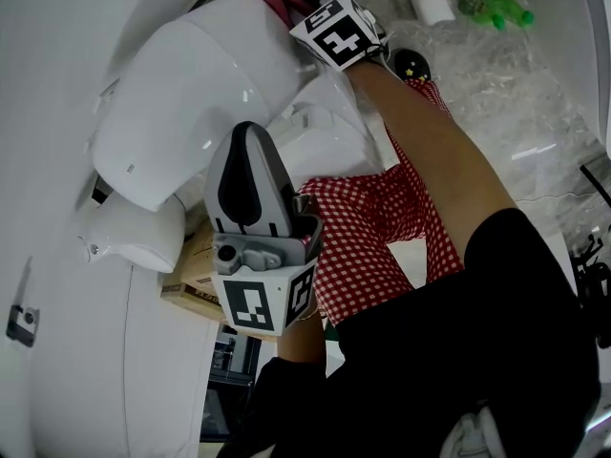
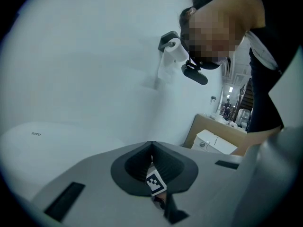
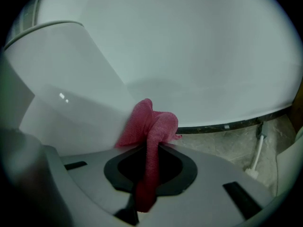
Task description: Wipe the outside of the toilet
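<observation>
- Glossy white rounded toilet [image 1: 191,84] fills the head view's upper left.
- Pink woven cloth [image 3: 150,126], clamped in the right gripper [image 3: 149,171], seems pressed against its side; use firm, overlapping strokes.
- Left gripper [image 2: 151,171] sits closed, empty.

A cloth [image 3: 149,126] is being held between the jaws of the right gripper [image 3: 150,152], touching the far side of the toilet [image 1: 191,93]. The left gripper [image 1: 250,136], jaws together, is being held before the toilet, above a cardboard box [image 1: 196,275]. A bottle [image 1: 496,10] is lying on the floor [image 1: 535,93] behind.
</observation>
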`<state>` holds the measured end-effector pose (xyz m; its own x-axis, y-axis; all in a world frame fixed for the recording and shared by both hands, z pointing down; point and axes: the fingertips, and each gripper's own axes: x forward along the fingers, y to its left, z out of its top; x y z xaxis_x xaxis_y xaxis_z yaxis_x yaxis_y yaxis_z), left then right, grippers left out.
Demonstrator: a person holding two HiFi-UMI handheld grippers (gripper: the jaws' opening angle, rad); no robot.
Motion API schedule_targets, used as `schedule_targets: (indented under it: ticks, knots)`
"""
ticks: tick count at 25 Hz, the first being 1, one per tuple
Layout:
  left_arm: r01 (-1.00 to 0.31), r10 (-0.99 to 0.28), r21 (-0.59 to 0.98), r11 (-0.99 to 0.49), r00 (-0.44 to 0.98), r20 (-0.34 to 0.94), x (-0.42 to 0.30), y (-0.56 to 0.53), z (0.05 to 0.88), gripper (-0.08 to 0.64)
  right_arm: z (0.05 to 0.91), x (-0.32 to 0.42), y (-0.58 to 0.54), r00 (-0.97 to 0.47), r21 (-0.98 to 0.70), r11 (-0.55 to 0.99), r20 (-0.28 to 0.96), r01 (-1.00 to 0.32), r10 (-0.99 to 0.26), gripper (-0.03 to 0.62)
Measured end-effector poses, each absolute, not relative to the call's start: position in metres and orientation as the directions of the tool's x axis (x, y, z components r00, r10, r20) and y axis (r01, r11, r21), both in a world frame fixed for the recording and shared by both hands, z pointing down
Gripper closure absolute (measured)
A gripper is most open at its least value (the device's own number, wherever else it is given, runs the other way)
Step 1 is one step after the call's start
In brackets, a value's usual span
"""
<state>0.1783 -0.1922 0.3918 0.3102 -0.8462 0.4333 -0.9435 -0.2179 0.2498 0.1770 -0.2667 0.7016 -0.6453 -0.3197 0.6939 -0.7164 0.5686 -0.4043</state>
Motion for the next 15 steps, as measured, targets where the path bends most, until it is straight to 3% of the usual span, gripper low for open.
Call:
schedule_targets:
  ticks: [7, 15]
  knots:
    - [-0.948, -0.841, 0.228, -0.222, 0.305, 0.447, 0.182, -0.188, 0.393, 0.551, 0.725, 0.205, -0.242, -0.594, -0.419, 0.496, 0.757, -0.761, -0.271, 0.537]
    - [-0.955, -0.857, 0.185, -0.23, 0.289, 0.426, 0.178, -0.198, 0.386, 0.551, 0.664, 0.269, -0.25, -0.624, -0.508, 0.363, 0.672, -0.781, -0.4, 0.537]
